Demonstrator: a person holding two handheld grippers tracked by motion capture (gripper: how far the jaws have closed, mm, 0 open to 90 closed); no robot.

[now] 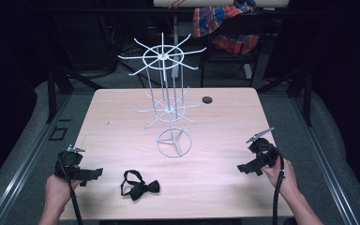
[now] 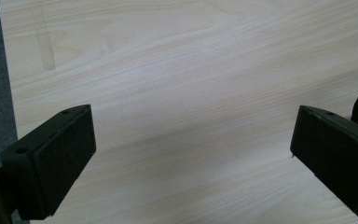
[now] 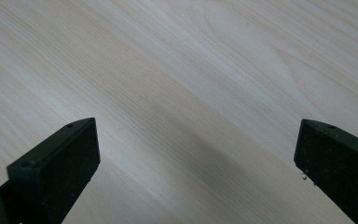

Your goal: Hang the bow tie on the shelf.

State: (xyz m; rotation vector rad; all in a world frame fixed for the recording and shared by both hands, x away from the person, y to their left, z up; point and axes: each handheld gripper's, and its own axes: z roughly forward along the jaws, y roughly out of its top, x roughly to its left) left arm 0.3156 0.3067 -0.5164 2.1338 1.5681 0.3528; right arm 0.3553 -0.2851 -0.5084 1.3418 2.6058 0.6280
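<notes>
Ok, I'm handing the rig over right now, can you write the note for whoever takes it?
Left claw: open, empty, low over the table's near left edge, pointing toward the bow tie.
Right claw: open, empty, near the right edge, nothing between its jaws.
Black bow tie: flat on the table at the near middle, strap looped, just right of the left claw, untouched.
White wire rack: upright at the table's centre, its arms bare.
Done: nothing yet.
Left: likely grasp the bow tie and hang it on a rack arm.
</notes>
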